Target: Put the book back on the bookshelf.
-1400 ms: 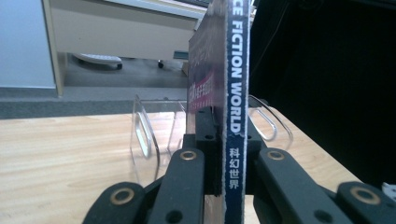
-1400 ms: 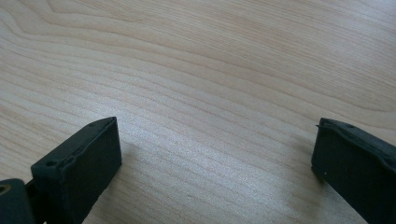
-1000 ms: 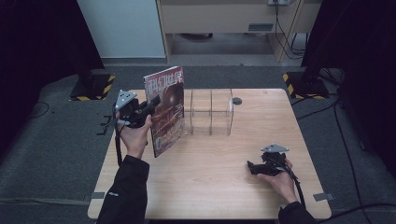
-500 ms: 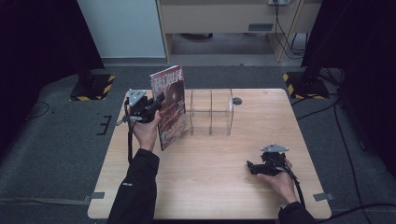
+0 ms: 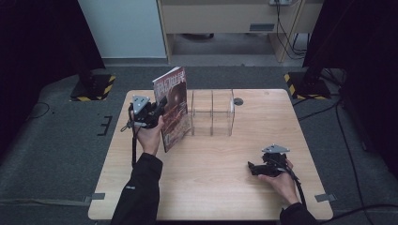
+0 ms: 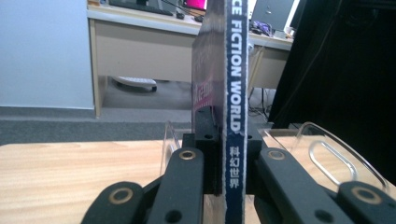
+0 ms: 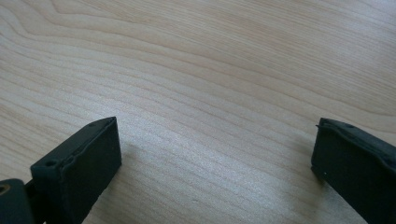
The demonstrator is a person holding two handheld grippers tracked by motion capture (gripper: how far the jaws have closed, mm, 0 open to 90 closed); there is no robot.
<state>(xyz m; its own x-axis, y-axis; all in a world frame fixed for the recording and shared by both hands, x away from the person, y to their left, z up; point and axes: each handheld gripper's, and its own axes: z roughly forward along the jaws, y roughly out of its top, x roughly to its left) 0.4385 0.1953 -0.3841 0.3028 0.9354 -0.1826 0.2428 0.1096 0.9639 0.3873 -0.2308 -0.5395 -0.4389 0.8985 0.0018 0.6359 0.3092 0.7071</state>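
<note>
Magazine (image 5: 174, 108) held upright by its spine, lower edge near or on the wooden table (image 5: 216, 183), just left of the clear acrylic rack (image 5: 212, 112); hard to tell from the high view whether the bottom corner already touches the wood. Clamped spine-on between the jaws of the left gripper (image 5: 159, 107), pads pressed flat on both covers, blue spine lettering (image 6: 235, 98) running straight up between them in the left gripper view; gripped there, likely, because the bound edge is the stiffest part and keeps the pages from fanning or sagging. Kept vertical and roughly parallel to the rack's dividers, presumably so as to slide down into a slot without catching; curved clear walls of the rack (image 6: 327, 154) visible just beyond the jaws, so the nearest slot lies close ahead. Farther out, right gripper (image 5: 263, 168) resting low on the table's near right part, well apart from magazine and rack; jaws wide, nothing between them, bare wood grain (image 7: 210, 93) under them; parked there, seemingly, to stay clear of the insertion.
</note>
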